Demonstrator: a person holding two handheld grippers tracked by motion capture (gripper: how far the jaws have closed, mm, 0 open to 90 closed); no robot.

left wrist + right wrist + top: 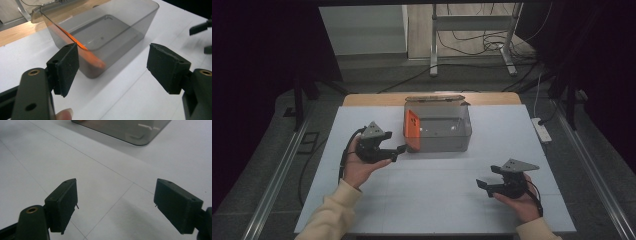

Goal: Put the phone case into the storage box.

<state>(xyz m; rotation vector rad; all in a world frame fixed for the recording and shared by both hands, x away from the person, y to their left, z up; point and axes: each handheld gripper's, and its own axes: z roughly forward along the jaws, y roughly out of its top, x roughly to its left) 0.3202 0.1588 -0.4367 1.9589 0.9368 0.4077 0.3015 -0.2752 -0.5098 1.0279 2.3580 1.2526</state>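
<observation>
A translucent grey plastic box (438, 127) stands at the back middle of the white table (437, 200). An orange flat piece (412, 129) leans inside against its left wall. My left gripper (399, 150) is open and empty, its tips just left of the box's front-left corner. In the left gripper view the jaws (113, 57) stand wide apart, with the box (112, 27) and the orange piece (82, 47) beyond them. My right gripper (484, 186) hovers open and empty over the front right of the table. In the right gripper view (115, 195) a corner of the box (125, 130) lies farther off.
A lid-like strip (434, 98) lies along the box's rear rim, over a wooden table edge (372, 99). A white power strip (542, 130) lies on the floor to the right. Metal frame legs and cables (472, 47) stand behind the table.
</observation>
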